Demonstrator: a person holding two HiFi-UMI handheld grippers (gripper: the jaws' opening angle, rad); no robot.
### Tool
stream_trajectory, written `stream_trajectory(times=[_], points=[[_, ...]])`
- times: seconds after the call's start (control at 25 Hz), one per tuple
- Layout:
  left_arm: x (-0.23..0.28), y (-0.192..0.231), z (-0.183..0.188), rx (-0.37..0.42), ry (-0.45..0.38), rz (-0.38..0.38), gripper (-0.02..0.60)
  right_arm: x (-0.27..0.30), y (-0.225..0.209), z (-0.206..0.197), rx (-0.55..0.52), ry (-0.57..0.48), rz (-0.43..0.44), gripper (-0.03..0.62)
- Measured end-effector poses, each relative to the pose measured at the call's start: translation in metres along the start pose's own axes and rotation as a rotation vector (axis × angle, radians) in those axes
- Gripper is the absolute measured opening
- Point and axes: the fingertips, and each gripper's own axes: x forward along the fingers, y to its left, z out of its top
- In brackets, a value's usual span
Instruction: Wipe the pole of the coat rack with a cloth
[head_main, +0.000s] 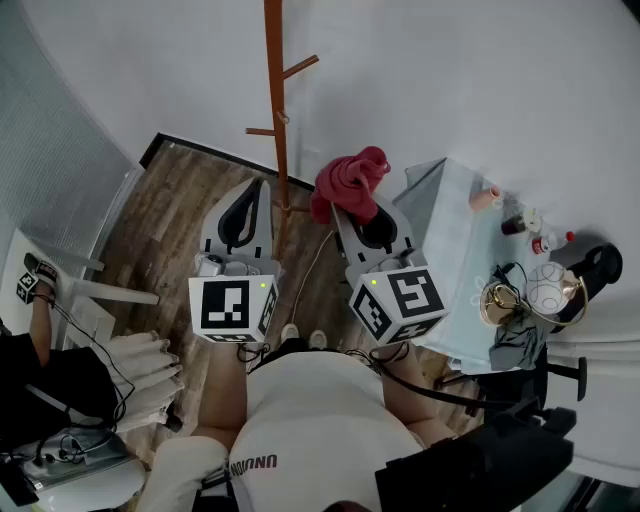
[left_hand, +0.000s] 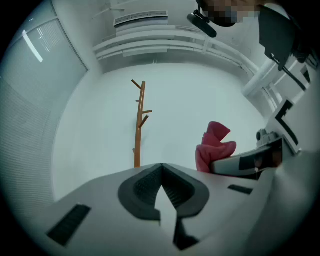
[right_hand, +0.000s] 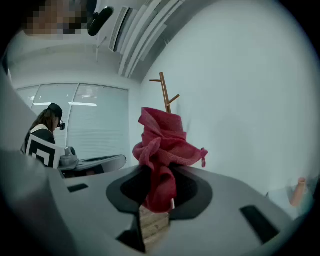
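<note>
A brown wooden coat rack (head_main: 277, 110) stands against the white wall, its pole running down to the wood floor; it also shows in the left gripper view (left_hand: 139, 125) and behind the cloth in the right gripper view (right_hand: 166, 97). My right gripper (head_main: 357, 213) is shut on a bunched red cloth (head_main: 350, 183), which rises above the jaws (right_hand: 162, 150). The cloth sits just right of the pole, apart from it. My left gripper (head_main: 252, 205) is shut and holds nothing, just left of the pole.
A table with a pale cloth (head_main: 450, 250) stands at the right, carrying small bottles (head_main: 540, 240), a kettle (head_main: 600, 265) and a metal bowl (head_main: 500, 300). A white stand (head_main: 90, 290) and another person's arm (head_main: 40, 320) are at the left.
</note>
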Motion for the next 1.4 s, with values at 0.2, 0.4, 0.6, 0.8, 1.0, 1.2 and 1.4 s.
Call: stream_trajectory(times=[0.2, 0.4, 0.6, 0.8, 1.0, 1.2, 1.4], points=[[-0.004, 0.004, 0.001, -0.001, -0.007, 0.001, 0.014, 0.0, 0.006, -0.002, -0.001, -0.001, 0.001, 0.109], [-0.005, 0.007, 0.001, -0.01, -0.009, -0.002, 0.014, 0.001, 0.009, -0.001, -0.007, 0.002, -0.003, 0.109], [-0.007, 0.008, 0.003, -0.011, -0.02, -0.003, 0.014, 0.0, 0.012, 0.002, -0.014, -0.011, 0.0, 0.11], [-0.012, 0.019, 0.004, -0.014, -0.025, 0.009, 0.014, 0.006, 0.02, 0.009, -0.02, -0.039, 0.014, 0.11], [-0.018, 0.03, -0.002, -0.058, -0.026, 0.007, 0.014, 0.013, 0.025, 0.012, -0.037, -0.056, -0.007, 0.11], [-0.016, 0.034, -0.007, -0.062, -0.026, -0.02, 0.014, 0.023, 0.031, 0.011, -0.054, -0.067, -0.01, 0.11], [0.0, 0.046, -0.004, -0.062, -0.043, -0.025, 0.014, 0.039, 0.029, 0.014, -0.064, -0.068, -0.001, 0.11]])
